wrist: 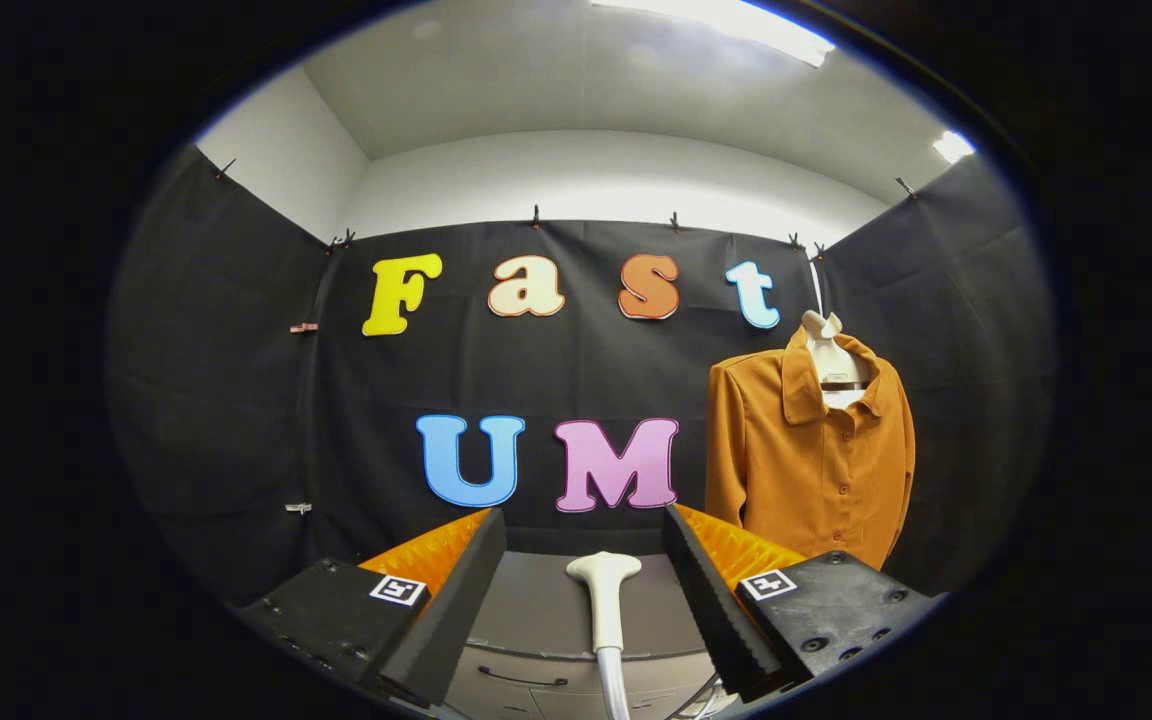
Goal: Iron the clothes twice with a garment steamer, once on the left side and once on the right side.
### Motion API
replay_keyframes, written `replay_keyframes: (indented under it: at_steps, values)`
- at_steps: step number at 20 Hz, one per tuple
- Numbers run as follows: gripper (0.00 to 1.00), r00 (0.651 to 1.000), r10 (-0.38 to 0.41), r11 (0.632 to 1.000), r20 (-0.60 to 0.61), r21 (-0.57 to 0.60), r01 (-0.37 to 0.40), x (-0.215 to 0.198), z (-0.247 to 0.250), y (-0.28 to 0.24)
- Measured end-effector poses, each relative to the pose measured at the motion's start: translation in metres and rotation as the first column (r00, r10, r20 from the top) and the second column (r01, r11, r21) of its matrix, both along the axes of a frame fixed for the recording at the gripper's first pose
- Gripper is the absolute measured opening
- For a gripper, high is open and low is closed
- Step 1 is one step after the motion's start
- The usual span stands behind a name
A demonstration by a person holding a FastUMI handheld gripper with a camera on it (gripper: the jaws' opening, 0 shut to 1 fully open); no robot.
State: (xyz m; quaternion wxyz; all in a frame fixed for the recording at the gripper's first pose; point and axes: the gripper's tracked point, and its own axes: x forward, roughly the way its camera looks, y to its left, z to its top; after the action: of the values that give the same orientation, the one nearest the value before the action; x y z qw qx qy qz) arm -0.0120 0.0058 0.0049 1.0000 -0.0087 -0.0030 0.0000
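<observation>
Smooth white steamer head [603, 574] between spread hand-held gripper [584, 560] fingers.

An orange-brown shirt [808, 450] is hanging plain and unpatterned, its buttons showing the same orange-brown; it is draping over a cream-white hanger form [833, 362] crossed by a dark band; the garment steamer [604, 592] is showing off-white between the fingers of the wide-open gripper [584, 545], untouched; a grey cabinet [536, 640] with dark handles is lying beneath it; the booth wall [236, 400] is hanging black, below white upper walls.
</observation>
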Motion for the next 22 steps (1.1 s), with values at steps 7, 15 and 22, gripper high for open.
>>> replay_keyframes:
  at_steps: [7,15,22]
  values:
    - [0.98,1.0,-0.013,1.0,-0.009,-0.004,0.013,-0.003,-0.003,0.01]
    - [0.98,0.998,-0.035,0.999,-0.047,0.011,0.035,-0.005,-0.02,0.035]
    - [0.99,0.989,-0.085,0.996,-0.121,-0.008,0.085,0.003,-0.048,0.029]
